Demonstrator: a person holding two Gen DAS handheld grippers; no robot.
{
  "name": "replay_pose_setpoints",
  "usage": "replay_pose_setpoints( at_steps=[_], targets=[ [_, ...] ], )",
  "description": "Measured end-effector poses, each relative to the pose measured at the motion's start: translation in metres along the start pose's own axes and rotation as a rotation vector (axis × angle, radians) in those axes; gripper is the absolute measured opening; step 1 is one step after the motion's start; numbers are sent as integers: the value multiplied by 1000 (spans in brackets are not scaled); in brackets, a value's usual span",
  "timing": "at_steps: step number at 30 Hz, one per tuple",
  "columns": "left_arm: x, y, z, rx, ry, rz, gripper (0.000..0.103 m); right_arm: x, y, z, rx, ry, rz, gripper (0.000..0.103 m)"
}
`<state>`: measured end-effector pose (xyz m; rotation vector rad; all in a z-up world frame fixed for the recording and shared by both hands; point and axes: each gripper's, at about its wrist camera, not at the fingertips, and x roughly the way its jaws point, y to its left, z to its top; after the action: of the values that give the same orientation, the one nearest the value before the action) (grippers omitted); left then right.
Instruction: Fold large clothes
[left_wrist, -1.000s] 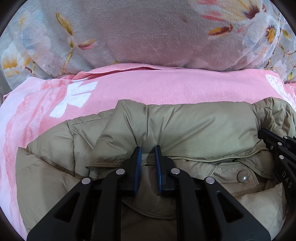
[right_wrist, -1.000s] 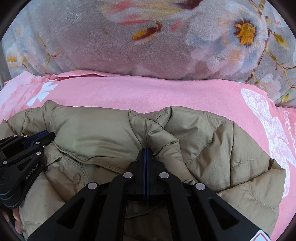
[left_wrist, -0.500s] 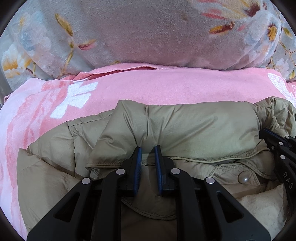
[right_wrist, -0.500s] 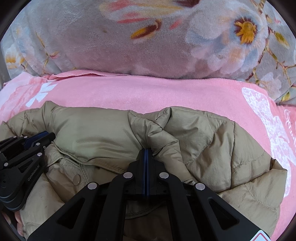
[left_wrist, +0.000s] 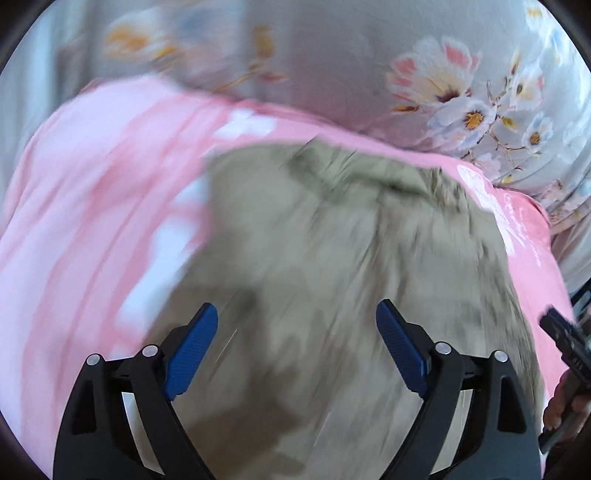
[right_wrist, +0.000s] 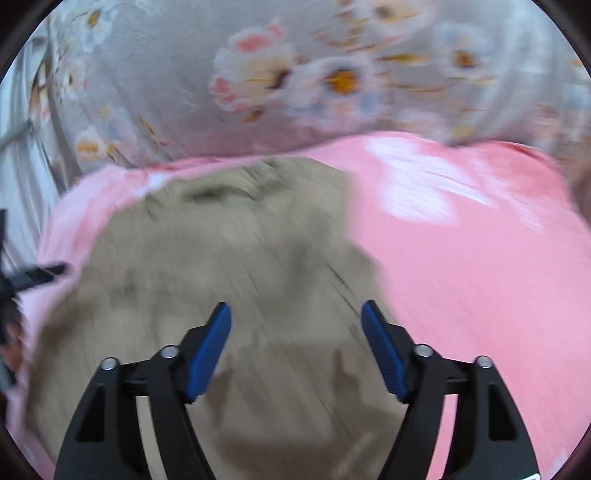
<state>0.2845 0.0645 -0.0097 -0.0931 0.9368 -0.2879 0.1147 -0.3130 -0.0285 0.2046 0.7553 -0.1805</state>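
Both claws have just been opened, and nothing is held between the jaws: the left gripper (left_wrist: 296, 354) and right gripper (right_wrist: 295, 349) hang above the khaki puffer jacket (left_wrist: 343, 266), which is spread below and ahead on the pink blanket (right_wrist: 480, 266), blurred.

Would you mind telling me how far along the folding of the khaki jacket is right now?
Done, as it looks: the khaki jacket lies gathered in a compact heap on the pink blanket, not spread out. In hand: nothing. The left gripper and right gripper have just been opening, with nothing pinched between the pads. Left: blur hides the creases, so check and tidy the fold.
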Motion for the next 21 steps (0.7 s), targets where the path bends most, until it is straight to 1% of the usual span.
replay_pose_setpoints(
  at_steps=[1, 3, 4, 6, 7, 8, 9, 10, 11, 13, 14, 15, 16, 17, 18, 19, 20, 21],
  targets=[
    [-19, 21, -24, -42, 13, 9, 85, -24, -13, -27, 8, 14, -33, 74],
    [-46, 53, -66, -110, 44, 19, 85, -59, -32, -69, 65, 42, -74, 75],
    [-56, 67, -85, -147, 57, 17, 85, -72, -40, -86, 98, 54, -74, 76],
    [-69, 82, -117, -202, 81, 18, 85, -92, -55, -116, 180, 82, -59, 76],
    [-74, 89, -136, -238, 99, 4, 85, -96, -59, -127, 215, 95, -43, 76],
    [-77, 92, -149, -263, 115, -15, 85, -99, -63, -140, 264, 108, -9, 76],
    [-78, 93, -160, -291, 123, -39, 85, -99, -66, -147, 304, 115, 18, 76],
    [-82, 92, -170, -314, 111, -52, 85, -97, -68, -152, 344, 119, 46, 76],
    [-86, 89, -176, -320, 88, -45, 85, -95, -69, -158, 393, 120, 78, 76],
    [-90, 82, -181, -327, 68, -53, 85, -89, -67, -164, 466, 127, 131, 76],
    [-91, 79, -183, -347, 65, -79, 84, -86, -64, -165, 496, 130, 168, 76],
    [-93, 79, -184, -358, 66, -94, 79, -84, -61, -166, 509, 129, 182, 77],
    [-92, 76, -185, -360, 74, -101, 71, -81, -57, -166, 509, 123, 188, 76],
    [-92, 73, -185, -352, 75, -84, 67, -80, -53, -166, 502, 120, 191, 72],
    [-92, 71, -185, -340, 74, -64, 57, -78, -50, -165, 494, 122, 193, 66],
    [-92, 70, -184, -332, 77, -49, 41, -75, -46, -164, 487, 133, 189, 49],
    [-91, 69, -184, -329, 85, -39, 32, -70, -41, -163, 475, 160, 160, 26],
    [-92, 70, -184, -338, 85, -41, 18, -70, -41, -163, 469, 167, 159, 14]
  ],
)
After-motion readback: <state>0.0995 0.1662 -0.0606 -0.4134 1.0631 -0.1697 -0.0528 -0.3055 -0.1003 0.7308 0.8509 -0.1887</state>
